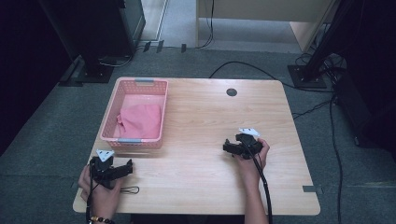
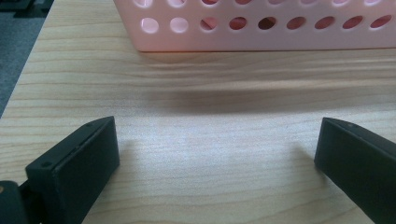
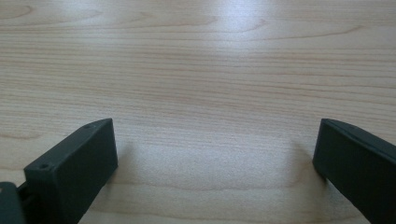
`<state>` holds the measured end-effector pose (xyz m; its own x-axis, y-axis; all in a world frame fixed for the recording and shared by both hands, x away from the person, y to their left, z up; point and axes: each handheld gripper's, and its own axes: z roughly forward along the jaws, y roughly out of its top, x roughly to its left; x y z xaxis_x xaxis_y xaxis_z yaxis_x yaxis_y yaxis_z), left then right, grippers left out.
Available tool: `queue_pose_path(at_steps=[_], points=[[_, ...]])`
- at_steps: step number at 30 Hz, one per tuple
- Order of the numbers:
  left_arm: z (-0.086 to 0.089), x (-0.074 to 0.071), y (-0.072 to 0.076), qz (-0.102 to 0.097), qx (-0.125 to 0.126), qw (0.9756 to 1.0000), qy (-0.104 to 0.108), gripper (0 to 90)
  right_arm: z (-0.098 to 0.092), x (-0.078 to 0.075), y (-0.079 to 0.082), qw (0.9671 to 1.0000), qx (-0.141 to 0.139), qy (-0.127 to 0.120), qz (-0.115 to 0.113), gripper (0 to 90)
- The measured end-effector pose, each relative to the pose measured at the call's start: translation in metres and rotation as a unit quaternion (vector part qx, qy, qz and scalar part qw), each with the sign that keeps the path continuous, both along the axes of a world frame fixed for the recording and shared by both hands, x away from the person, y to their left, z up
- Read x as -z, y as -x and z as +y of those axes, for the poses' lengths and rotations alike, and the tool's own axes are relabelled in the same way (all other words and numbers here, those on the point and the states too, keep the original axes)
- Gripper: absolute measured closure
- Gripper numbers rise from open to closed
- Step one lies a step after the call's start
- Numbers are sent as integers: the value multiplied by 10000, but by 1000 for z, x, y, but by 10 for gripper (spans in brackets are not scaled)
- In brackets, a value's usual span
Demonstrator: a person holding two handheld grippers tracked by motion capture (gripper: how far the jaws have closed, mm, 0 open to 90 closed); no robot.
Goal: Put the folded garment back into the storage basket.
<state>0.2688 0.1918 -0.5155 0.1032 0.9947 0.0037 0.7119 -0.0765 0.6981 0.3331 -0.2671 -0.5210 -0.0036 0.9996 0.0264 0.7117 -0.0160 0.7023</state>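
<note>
A pink perforated basket (image 1: pixel 140 83) stands on the left part of the wooden table (image 1: pixel 210 116), with a crumpled pink cloth (image 1: pixel 140 120) lying inside it. My left gripper (image 1: pixel 114 165) is held low near the table's front left corner, just in front of the basket. In the left gripper view it (image 2: pixel 217 135) is open, with bare wood between the jaws and the basket's wall (image 2: pixel 261 37) a short way ahead. My right gripper (image 1: pixel 236 144) is over the right-centre of the table. In the right gripper view it (image 3: pixel 216 135) is open above bare wood.
A round dark cable hole (image 1: pixel 231 92) sits near the table's far edge. A thin black cable loop (image 1: pixel 130 190) lies by the left hand. Black stands (image 1: pixel 95 70) and cables (image 1: pixel 327 112) are on the grey floor around the table.
</note>
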Motion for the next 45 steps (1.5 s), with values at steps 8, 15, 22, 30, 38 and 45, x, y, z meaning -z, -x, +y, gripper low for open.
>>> queue_pose_path(at_steps=[8, 15, 22, 30, 38, 45], points=[[0, 0, 0, 0, 1, 10000, -1, 0, -7, 0, 2, 10000, 51, 6, -4, 0], [0, 0, 0, 0, -1, 10000, -1, 0, -12, 0, 4, 10000, 88, 3, -1, 0], [0, 0, 0, 1, 1, 10000, -2, 0, -17, 0, 5, 9999, 139, 7, 0, 0], [0, 0, 0, 1, 0, 10000, -1, 0, -21, 0, 6, 9998, 183, 2, 0, 0], [0, 0, 0, 1, 1, 10000, -1, 0, -26, 0, 7, 9997, 247, -3, 2, 0], [0, 0, 0, 0, 0, 10000, -1, 0, -31, 0, 9, 9996, 276, 6, -3, 0]])
